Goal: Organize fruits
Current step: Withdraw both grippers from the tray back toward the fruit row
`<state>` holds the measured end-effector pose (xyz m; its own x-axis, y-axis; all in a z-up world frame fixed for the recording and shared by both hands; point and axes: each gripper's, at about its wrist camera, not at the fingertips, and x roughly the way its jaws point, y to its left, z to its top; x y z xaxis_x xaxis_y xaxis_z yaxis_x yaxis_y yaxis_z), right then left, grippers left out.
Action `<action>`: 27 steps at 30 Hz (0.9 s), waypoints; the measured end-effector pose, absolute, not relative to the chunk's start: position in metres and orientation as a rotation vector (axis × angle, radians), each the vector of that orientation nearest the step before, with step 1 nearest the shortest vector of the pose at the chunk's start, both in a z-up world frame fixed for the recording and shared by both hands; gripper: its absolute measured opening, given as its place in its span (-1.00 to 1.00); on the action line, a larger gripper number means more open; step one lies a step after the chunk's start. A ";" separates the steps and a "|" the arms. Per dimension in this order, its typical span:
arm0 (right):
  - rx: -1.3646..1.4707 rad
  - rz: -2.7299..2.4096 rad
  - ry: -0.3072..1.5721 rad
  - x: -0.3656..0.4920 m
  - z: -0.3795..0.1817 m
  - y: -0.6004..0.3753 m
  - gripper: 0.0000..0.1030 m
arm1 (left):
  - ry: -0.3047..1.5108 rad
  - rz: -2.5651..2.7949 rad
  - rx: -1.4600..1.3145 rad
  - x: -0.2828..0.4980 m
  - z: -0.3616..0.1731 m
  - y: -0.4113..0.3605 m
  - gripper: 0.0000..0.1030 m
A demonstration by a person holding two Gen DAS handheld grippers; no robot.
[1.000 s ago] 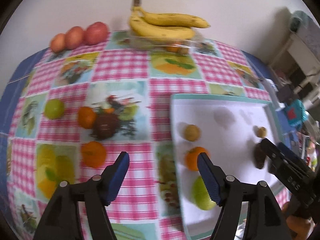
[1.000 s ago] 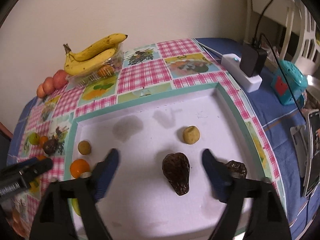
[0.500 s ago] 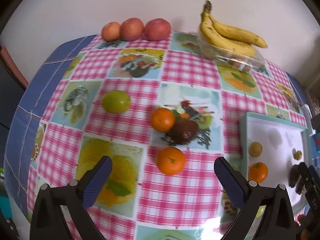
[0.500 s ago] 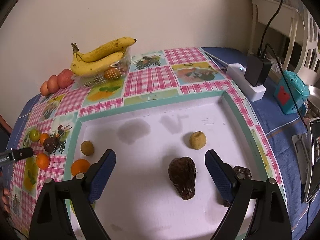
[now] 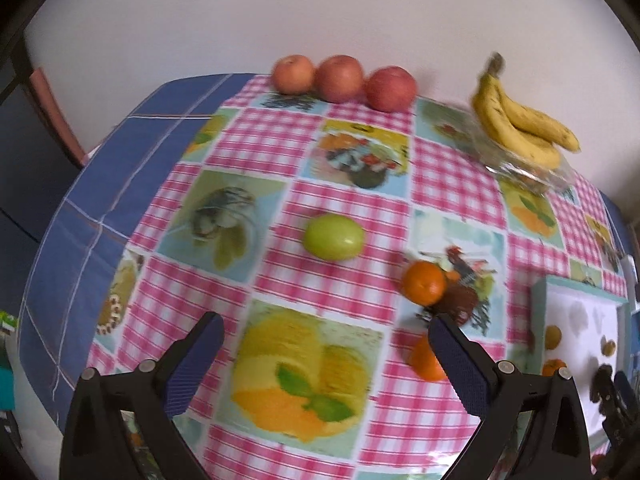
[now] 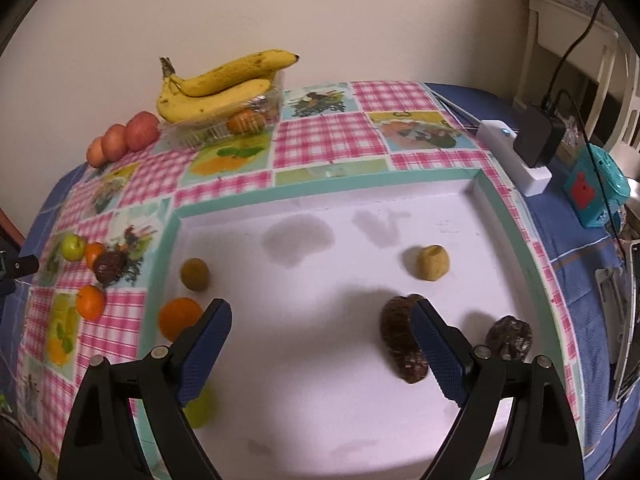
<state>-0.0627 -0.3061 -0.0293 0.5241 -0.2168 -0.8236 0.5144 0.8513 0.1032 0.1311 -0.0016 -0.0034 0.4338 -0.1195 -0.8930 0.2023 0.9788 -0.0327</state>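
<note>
While both tongs gape empty, the white tray (image 6: 400, 432) holds an orange (image 6: 178, 317) and two dark fruits (image 6: 398, 338).

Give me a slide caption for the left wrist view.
Open left tongs hover above the checked tablecloth, facing a green apple.

Tablecloth (image 5: 352, 152) was pink-checked with fruit prints; tray (image 6: 320, 192) white, teal-rimmed; bananas (image 6: 224, 84) yellow, brown-speckled.
</note>
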 end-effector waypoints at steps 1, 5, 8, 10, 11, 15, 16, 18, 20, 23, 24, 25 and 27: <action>0.366 -0.442 0.917 -0.061 -0.028 -0.305 0.77 | 1.099 -0.196 0.073 0.134 -0.002 0.005 1.00; 0.394 -0.419 0.888 -0.055 -0.019 -0.298 0.77 | 1.084 -0.173 0.063 0.143 0.004 0.024 1.00; 0.377 -0.415 0.874 -0.048 -0.010 -0.287 0.77 | 1.077 -0.156 0.052 0.149 0.005 0.036 1.00; 0.368 -0.403 0.866 -0.042 -0.004 -0.279 0.77 | 1.072 -0.149 0.041 0.153 0.006 0.044 1.00; 0.368 -0.395 0.863 -0.040 -0.002 -0.276 0.77 | 1.066 -0.147 0.038 0.155 0.006 0.048 1.00; 0.372 -0.350 0.849 -0.024 0.008 -0.259 0.77 | 1.027 -0.147 0.025 0.159 0.011 0.059 1.00; 0.376 -0.330 0.847 -0.020 0.010 -0.255 0.77 | 1.012 -0.153 0.012 0.160 0.013 0.061 1.00; 0.373 -0.293 0.848 -0.011 0.012 -0.246 0.77 | 0.992 -0.159 -0.019 0.162 0.015 0.065 1.00; 0.361 -0.275 0.860 -0.001 0.013 -0.238 0.77 | 0.984 -0.167 -0.045 0.163 0.016 0.067 1.00; 0.358 -0.248 0.877 0.013 0.011 -0.228 0.77 | 0.980 -0.180 -0.070 0.165 0.017 0.068 1.00; 0.358 -0.244 0.880 0.018 0.010 -0.226 0.77 | 0.984 -0.184 -0.081 0.166 0.017 0.068 1.00; 0.356 -0.241 0.886 0.023 0.010 -0.223 0.77 | 0.986 -0.187 -0.091 0.166 0.017 0.068 1.00; 0.344 -0.241 0.893 0.032 0.012 -0.219 0.77 | 0.996 -0.195 -0.115 0.169 0.016 0.070 1.00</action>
<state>0.0317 -0.2195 0.0118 0.6059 -0.0625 -0.7931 0.3452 0.9188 0.1913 0.1694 0.0696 0.0164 0.5280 -0.2151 -0.8215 0.1099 0.9766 -0.1851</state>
